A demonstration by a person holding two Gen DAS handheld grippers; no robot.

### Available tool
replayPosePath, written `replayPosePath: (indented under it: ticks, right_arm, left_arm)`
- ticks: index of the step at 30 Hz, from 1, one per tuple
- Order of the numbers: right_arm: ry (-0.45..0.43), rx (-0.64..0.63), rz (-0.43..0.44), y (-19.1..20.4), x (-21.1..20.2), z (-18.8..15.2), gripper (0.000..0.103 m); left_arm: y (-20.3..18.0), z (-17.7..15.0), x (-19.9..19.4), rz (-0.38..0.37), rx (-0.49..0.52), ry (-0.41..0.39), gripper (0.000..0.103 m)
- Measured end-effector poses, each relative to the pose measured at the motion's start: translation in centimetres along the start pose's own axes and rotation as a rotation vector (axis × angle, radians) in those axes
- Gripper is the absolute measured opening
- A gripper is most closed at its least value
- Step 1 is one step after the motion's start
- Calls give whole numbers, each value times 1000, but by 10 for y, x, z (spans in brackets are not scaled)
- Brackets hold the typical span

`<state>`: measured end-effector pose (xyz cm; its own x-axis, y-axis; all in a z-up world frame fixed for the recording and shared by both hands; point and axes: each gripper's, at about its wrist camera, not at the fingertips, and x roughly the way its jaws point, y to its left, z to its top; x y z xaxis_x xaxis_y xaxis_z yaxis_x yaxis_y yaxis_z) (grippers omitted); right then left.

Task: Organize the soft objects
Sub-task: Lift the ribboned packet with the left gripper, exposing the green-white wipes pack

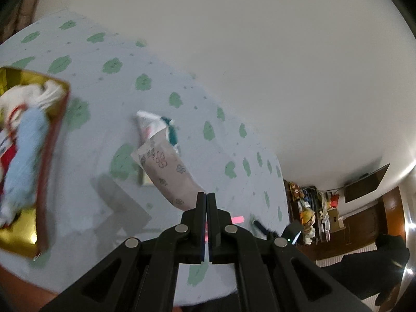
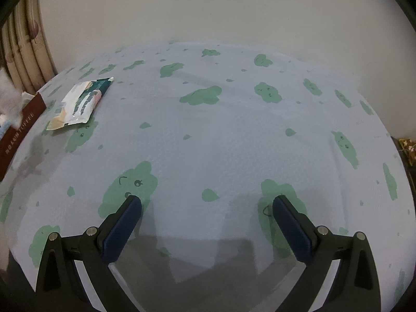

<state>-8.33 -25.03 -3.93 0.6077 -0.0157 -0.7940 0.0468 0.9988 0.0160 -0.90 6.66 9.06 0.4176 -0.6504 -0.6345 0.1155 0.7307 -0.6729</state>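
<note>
The left claw [image 1: 207, 195] is clamped on a pinkish soft packet [image 1: 166, 171] printed with small flower outlines; its two black fingers [image 1: 200, 208] are pressed together on the packet's lower corner, and the packet hangs up and away from the tips above the surface. That surface is a pale blue cloth with green cloud shapes [image 1: 109, 119]; whether it covers a tabletop or a bed cannot be told. Behind the held packet lies a white and teal wrapper [image 1: 158, 126], flat on the cloth.

Only the left wrist view shows the inside of the box [image 1: 52, 140]: gold lining, red-brown outer wall, with a white plush item [image 1: 33, 93] and a blurred light blue soft thing [image 1: 23, 161] lying in it. This view also takes in a cluttered wooden shelf [image 1: 312, 215] and a dark screen [image 1: 364, 184] on the wall at the far right.

The right wrist view shows the right claw [image 2: 207, 202] with its blue-padded fingers [image 2: 122, 228] spread wide apart, holding nothing, above a bare stretch of the same cloth [image 2: 234, 130]. Here the wrapper [image 2: 80, 102] appears at upper left, well apart from the claw, lying flat just beside the box's brown outer wall [image 2: 18, 137], which carries pale lettering. A bit of white fluff [image 2: 9, 96] shows above that wall. A curtain [image 2: 26, 44] hangs at the left edge; the pinkish packet does not show in this view
</note>
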Motion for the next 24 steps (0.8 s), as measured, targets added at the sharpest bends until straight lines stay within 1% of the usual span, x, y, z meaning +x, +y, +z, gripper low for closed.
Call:
replayPosePath:
  ticks: [5, 8, 11, 15, 18, 19, 20, 22, 24]
  right_arm:
    - [-13, -24, -33, 4, -2, 0, 101]
    - [-6, -18, -33, 4, -1, 0, 101]
    - [10, -13, -36, 3, 2, -1, 101]
    - [7, -21, -62, 5, 2, -1, 101]
    - [0, -54, -88, 11, 2, 1, 101]
    - [-4, -65, -85, 15, 1, 3, 101]
    - [-2, -69, -60, 21, 1, 6, 101]
    - [-4, -54, -6, 32, 0, 13, 101]
    - [-19, -40, 68, 50, -3, 25, 101]
  left_arm:
    - [14, -26, -19, 25, 7, -12, 0]
    - [15, -40, -27, 52, 42, -30, 0]
    - [18, -53, -37, 44, 45, -51, 0]
    - [21, -59, -48, 47, 50, -75, 0]
    - [22, -60, -56, 51, 54, -88, 0]
    - [23, -61, -58, 47, 53, -90, 0]
    - [25, -61, -62, 49, 52, -96, 0]
    - [27, -61, -67, 49, 53, -99, 0]
    - [29, -61, -74, 50, 51, -109, 0]
